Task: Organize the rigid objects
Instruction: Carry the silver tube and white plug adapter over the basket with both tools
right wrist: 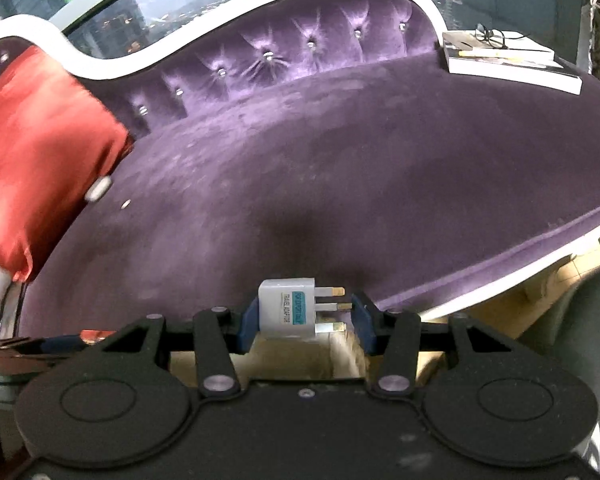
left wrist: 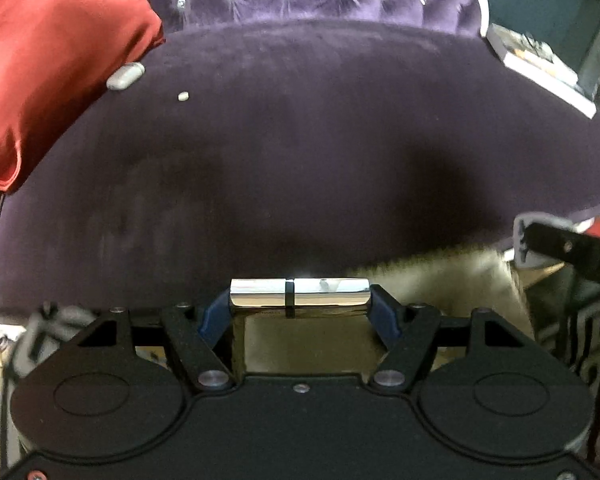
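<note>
Left wrist view is showing the left hand-held gripper [left wrist: 300, 300] pinching a shiny chrome cylinder [left wrist: 299, 291] crosswise by its two ends, probably so the slick metal cannot slide out. A dark band is ringing its middle. It is hanging above the front edge of the purple sofa [left wrist: 300, 140]. The right hand-held gripper [right wrist: 305, 316] is clamping a white travel adapter [right wrist: 286, 312], one pad on its body, the other against its brass-tipped pins. A red cushion [left wrist: 52, 60] is leaning at the sofa's left end, with books [right wrist: 508, 60] opposite.
</note>
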Demonstrator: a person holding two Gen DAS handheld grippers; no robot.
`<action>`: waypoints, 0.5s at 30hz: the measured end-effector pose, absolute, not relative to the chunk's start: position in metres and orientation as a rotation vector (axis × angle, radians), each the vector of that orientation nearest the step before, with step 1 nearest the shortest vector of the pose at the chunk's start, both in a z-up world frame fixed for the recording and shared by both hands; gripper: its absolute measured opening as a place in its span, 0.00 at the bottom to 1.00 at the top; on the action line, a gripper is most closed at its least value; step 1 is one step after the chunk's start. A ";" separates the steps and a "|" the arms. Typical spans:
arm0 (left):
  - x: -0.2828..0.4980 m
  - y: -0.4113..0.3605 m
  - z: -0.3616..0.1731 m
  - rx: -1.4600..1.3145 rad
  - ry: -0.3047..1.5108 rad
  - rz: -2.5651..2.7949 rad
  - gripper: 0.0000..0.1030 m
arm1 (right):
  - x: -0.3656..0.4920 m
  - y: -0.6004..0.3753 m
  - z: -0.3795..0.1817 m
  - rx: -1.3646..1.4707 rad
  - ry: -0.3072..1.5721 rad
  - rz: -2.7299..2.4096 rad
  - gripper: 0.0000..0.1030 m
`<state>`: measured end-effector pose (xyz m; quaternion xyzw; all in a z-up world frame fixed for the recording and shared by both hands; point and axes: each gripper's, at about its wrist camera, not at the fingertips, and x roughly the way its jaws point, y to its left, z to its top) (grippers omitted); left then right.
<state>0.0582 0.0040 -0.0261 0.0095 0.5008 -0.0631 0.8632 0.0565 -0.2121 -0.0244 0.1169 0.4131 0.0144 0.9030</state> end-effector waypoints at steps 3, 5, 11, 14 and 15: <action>0.038 -0.001 -0.024 0.041 1.040 -0.151 0.65 | 0.028 -0.206 -0.021 0.228 0.844 0.051 0.47; 0.027 -0.005 -0.025 0.051 1.041 -0.159 0.65 | 0.014 -0.203 -0.019 0.223 0.839 0.055 0.47; -0.006 -0.011 -0.024 0.061 1.035 -0.174 0.65 | -0.019 -0.206 -0.012 0.280 0.816 0.057 0.47; -0.016 -0.014 -0.022 0.075 1.013 -0.172 0.65 | -0.033 -0.205 -0.010 0.299 0.815 0.057 0.47; -0.019 -0.014 -0.022 0.081 1.006 -0.171 0.65 | -0.038 -0.205 -0.010 0.301 0.815 0.059 0.47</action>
